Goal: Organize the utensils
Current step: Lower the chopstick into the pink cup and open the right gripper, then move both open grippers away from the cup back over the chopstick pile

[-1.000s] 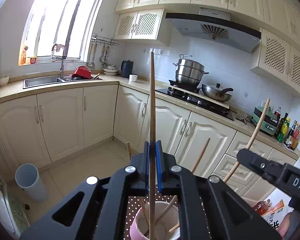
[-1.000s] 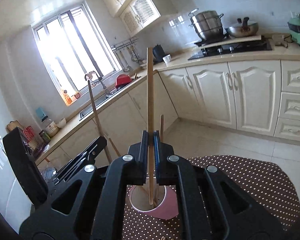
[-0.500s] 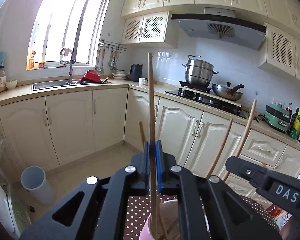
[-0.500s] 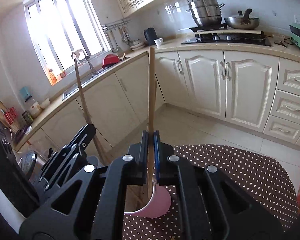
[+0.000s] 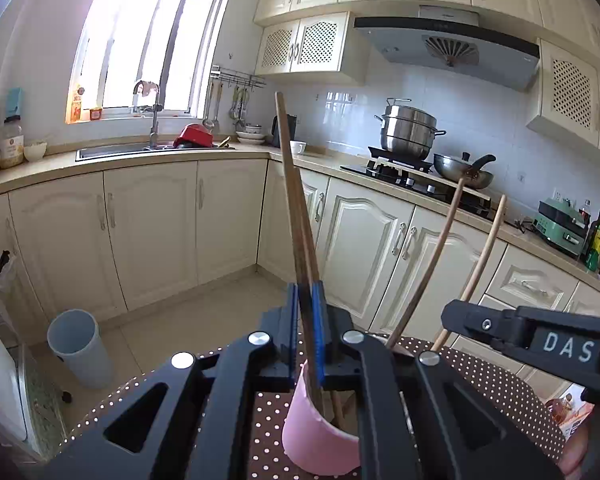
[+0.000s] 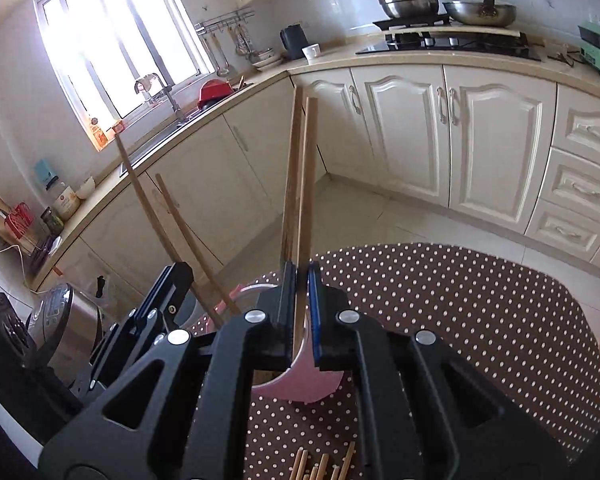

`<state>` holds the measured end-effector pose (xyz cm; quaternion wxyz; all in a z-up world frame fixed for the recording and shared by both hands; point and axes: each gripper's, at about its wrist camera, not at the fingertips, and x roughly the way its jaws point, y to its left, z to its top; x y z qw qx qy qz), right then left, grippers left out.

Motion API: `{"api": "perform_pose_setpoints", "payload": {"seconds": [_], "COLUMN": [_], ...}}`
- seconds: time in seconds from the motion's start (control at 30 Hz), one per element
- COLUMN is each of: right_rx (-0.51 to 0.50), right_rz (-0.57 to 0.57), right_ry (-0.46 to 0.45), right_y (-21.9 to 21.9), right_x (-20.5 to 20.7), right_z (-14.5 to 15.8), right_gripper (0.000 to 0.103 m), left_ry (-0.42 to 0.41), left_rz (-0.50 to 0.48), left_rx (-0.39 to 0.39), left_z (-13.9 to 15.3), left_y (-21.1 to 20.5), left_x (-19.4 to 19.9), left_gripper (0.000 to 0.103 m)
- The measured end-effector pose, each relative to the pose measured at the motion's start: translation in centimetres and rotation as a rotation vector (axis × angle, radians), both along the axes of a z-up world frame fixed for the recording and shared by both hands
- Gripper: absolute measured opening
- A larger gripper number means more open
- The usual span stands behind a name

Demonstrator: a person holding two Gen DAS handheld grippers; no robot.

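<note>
Polka-dot bench [image 6: 460,300], pink cup [image 5: 320,440] upon it. Left claw [image 5: 306,320] clamped on chopstick [image 5: 296,208] reaching into cup; right claw [image 6: 300,300] likewise clamped on chopstick [image 6: 310,184]. Loose chopsticks [image 6: 320,464] lying on bench beside cup.

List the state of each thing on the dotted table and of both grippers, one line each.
left gripper: shut on a chopstick
right gripper: shut on a chopstick
pink cup: upright, holding chopsticks
loose chopsticks: lying on the dotted tablecloth
</note>
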<state>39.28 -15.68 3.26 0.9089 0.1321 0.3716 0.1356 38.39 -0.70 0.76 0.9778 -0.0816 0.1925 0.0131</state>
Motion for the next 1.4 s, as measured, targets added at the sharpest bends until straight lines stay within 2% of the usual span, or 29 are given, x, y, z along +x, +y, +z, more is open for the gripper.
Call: {"api": "perform_pose_setpoints", "payload": {"seconds": [0.03, 0.1, 0.13, 0.17, 0.2, 0.3, 0.33, 0.53, 0.83, 0.97, 1.23, 1.4], "right_rx": [0.000, -0.008, -0.017, -0.032, -0.039, -0.098, -0.119, -0.138, -0.146, -0.163, -0.202, -0.225], "right_rz": [-0.003, -0.009, -0.015, -0.026, -0.033, -0.057, -0.058, -0.060, -0.068, -0.066, -0.064, -0.062], "right_ry": [0.009, 0.019, 0.024, 0.028, 0.019, -0.038, -0.046, -0.030, -0.025, -0.030, -0.062, -0.049], "right_y": [-0.1, -0.2, -0.2, -0.3, -0.3, -0.2, -0.1, -0.1, -0.7, -0.7, -0.6, -0.5], "right_x": [0.0, -0.2, -0.4, -0.5, -0.8, -1.7, -2.0, -2.8, -4.9, -6.5, -10.0, -11.9], "right_z": [-0.2, -0.4, -0.4, -0.3, -0.2, 0.5, 0.6, 0.6, 1.1, 1.5, 2.7, 2.6], "right_gripper": [0.009, 0.018, 0.035, 0.068, 0.074, 0.074, 0.074, 0.074, 0.075, 0.076, 0.083, 0.086], "left_ry": [-0.003, -0.006, -0.005, -0.006, -0.006, 0.011, 0.017, 0.028, 0.040, 0.044, 0.051, 0.084], "left_rz": [0.001, 0.003, 0.001, 0.003, 0.005, 0.000, -0.002, -0.006, -0.023, -0.022, -0.021, -0.009], "left_rx": [0.015, 0.038, 0.043, 0.044, 0.044, 0.035, 0.029, 0.036, 0.074, 0.090, 0.060, 0.047], "left_z": [-0.1, -0.3, -0.3, -0.4, -0.5, -0.7, -0.8, -1.0, -0.2, 0.1, 0.5, -0.1], "left_y": [-0.2, -0.4, -0.5, -0.5, -0.4, -0.2, 0.0, 0.3, 0.2, 0.1, 1.1, 2.2], "left_x": [-0.3, -0.8, -1.0, -1.2, -1.4, -1.7, -1.8, -2.9, -5.1, -6.3, -9.4, -11.1], "left_gripper": [0.008, 0.008, 0.008, 0.008, 0.009, 0.015, 0.021, 0.029, 0.030, 0.035, 0.042, 0.043]}}
